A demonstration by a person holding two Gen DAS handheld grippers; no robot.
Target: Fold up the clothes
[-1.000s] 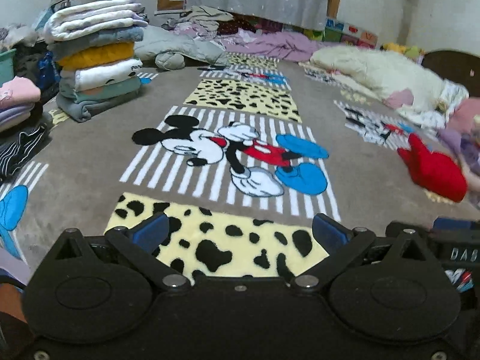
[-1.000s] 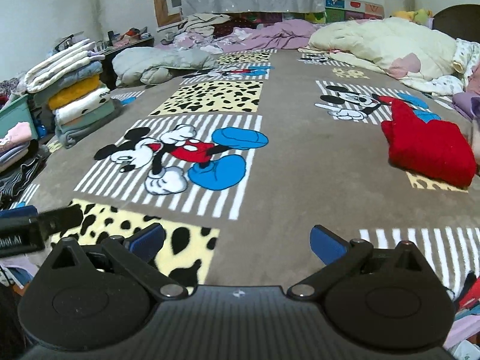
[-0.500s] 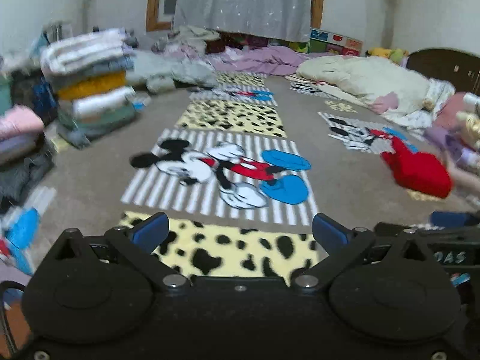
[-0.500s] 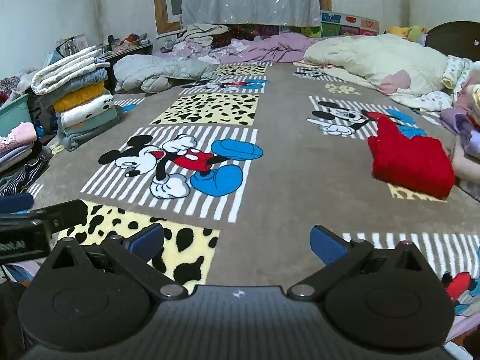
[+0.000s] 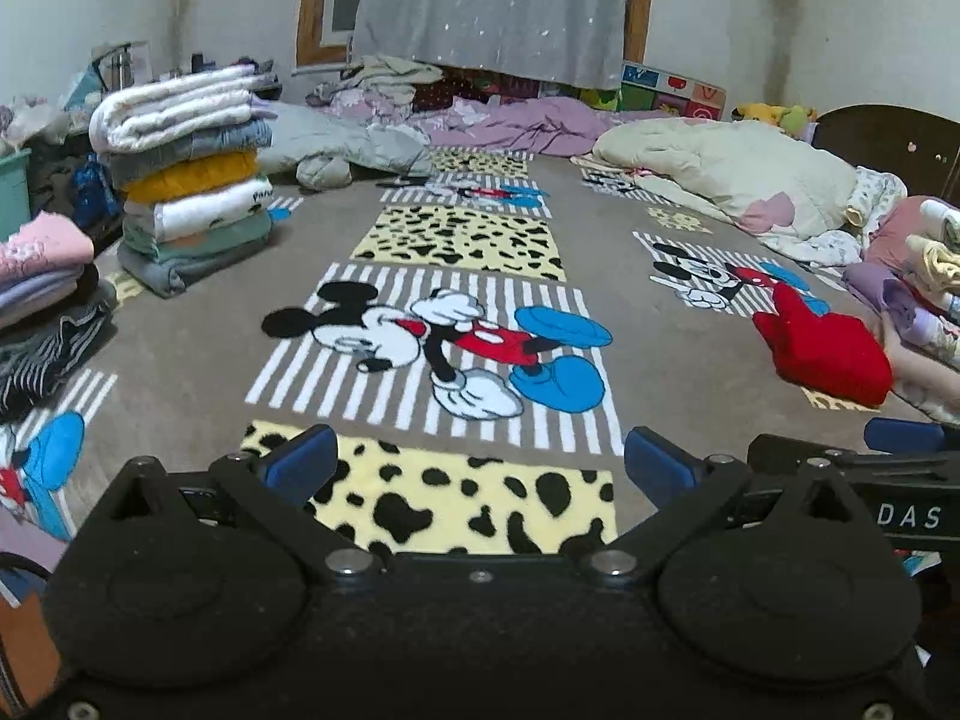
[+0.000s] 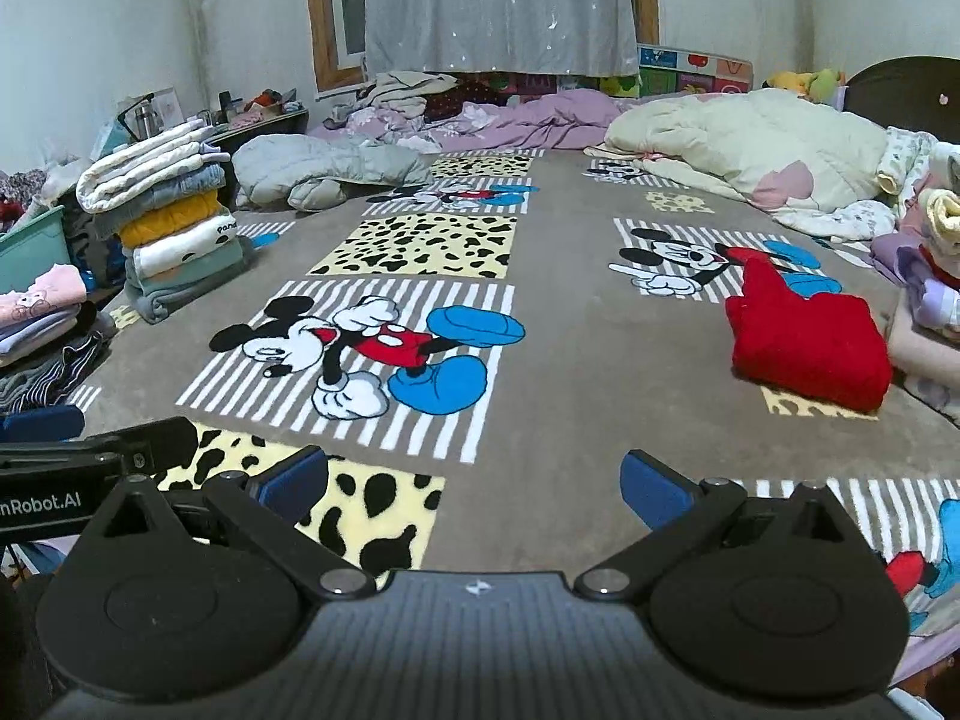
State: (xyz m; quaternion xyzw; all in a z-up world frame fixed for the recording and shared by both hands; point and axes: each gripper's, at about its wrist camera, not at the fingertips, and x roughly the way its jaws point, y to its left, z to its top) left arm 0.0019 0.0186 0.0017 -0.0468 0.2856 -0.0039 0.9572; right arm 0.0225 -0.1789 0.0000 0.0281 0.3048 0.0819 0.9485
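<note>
A folded red garment [image 5: 825,348] [image 6: 807,342] lies on the right side of the cartoon-print blanket [image 5: 672,336] [image 6: 570,324]. My left gripper [image 5: 480,462] hovers open over the blanket's near edge, empty. Beside it, my right gripper [image 6: 474,477] is also open and empty, with the red garment ahead to its right. A tall stack of folded clothes [image 5: 189,174] [image 6: 168,222] stands at the left. Each gripper shows at the edge of the other's view.
Unfolded clothes [image 5: 924,288] pile up at the right edge. A cream quilt [image 5: 732,174] and lilac bedding [image 5: 510,126] lie at the back. Pink and striped folded items [image 5: 42,300] and a green bin [image 6: 33,246] sit at the left.
Both grippers have tilted up and drawn back slightly, so more of the wall and curtain shows. Both stay open and empty. The clothes have not moved.
</note>
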